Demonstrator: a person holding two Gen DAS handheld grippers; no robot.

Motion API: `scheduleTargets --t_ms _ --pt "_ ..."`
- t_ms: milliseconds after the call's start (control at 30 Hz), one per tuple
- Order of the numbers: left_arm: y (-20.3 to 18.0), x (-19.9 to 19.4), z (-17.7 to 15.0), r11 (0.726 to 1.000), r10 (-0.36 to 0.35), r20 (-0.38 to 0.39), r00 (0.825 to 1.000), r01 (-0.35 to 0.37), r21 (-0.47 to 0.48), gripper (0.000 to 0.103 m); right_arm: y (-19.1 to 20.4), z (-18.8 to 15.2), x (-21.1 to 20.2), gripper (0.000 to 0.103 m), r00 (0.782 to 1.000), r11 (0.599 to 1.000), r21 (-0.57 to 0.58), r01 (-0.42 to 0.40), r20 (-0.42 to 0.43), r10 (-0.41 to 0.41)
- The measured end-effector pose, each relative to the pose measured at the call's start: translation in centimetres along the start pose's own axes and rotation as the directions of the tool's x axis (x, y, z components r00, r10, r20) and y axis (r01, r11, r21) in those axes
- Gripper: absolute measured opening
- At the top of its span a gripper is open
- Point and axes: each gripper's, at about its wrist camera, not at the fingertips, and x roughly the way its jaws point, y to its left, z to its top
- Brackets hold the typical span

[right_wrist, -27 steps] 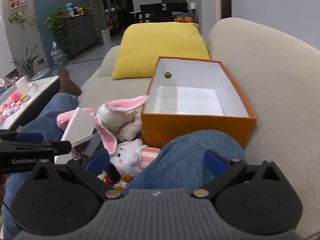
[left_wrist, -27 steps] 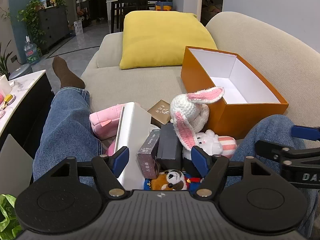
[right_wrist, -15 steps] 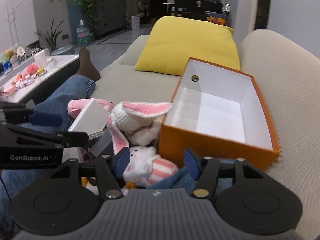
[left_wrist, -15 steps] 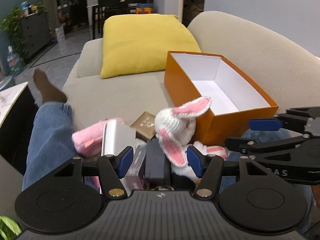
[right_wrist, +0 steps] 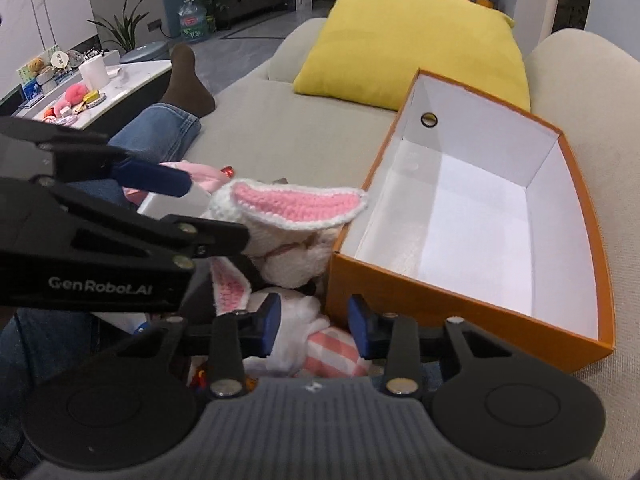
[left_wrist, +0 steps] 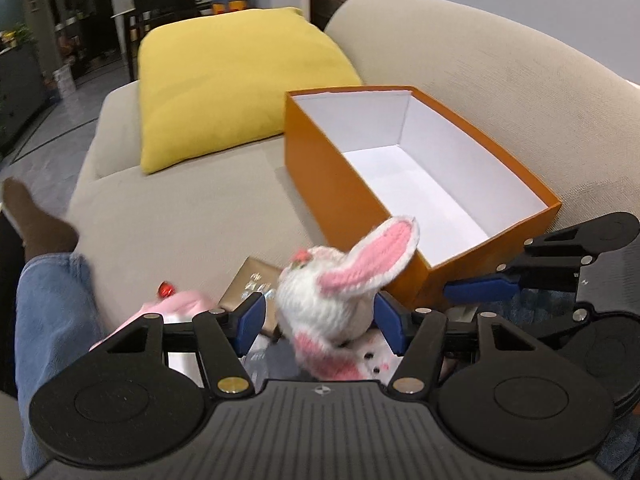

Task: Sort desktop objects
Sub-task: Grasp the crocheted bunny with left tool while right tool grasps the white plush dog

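A white crocheted rabbit [left_wrist: 328,300] with pink ears lies on the pile in my lap, beside the open orange box [left_wrist: 320,184]. My left gripper [left_wrist: 318,322] has its jaws on both sides of the rabbit's head and touches it. The rabbit also shows in the right wrist view [right_wrist: 296,216]. My right gripper [right_wrist: 314,324] stands around a small white plush with a pink striped body [right_wrist: 320,348], its jaws at its sides. The box [right_wrist: 400,292] is empty, white inside.
A yellow cushion [left_wrist: 236,80] leans at the sofa's far end. A pink plush [left_wrist: 176,306], a gold box [left_wrist: 250,290] and a white box [right_wrist: 172,204] lie in the pile. My jeans leg [right_wrist: 160,128] stretches left. A low table [right_wrist: 80,96] holds clutter.
Both grippers have moved forward and narrowed. The left one has closed in on the crocheted rabbit's head. The right one has closed in around the striped plush.
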Motion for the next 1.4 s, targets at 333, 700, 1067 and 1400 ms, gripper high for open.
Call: scheduleTargets --t_ms 333,700,1067,1400 --pt "0.5 1.0 -0.3 1.0 -0.004 -0.021 1.0 0.004 -0.005 0.042 -0.8 -0.1 0.8 0.04 0.999 0.999 0.043 -0.022 -0.029 0.023" --pt "0.3 -4.8 -2.2 0.995 0.078 0.063 0.995 -0.082 0.055 0.036 0.6 0.0 1.7 0.045 0.987 0.987 -0.122 -0.103 -0.136 0.087" --pt "0.8 -4.4 -5.7 1.0 -0.012 -0.087 0.996 0.01 -0.019 0.042 2.8 -0.3 4.1 0.062 0.961 0.892 -0.429 -0.144 -0.276 0.023" --pt "2.0 -2.7 -3.0 0.999 -0.028 -0.077 0.997 0.027 -0.021 0.067 4.3 -0.7 5.8 0.072 0.943 0.781 -0.601 -0.17 -0.33 -0.049"
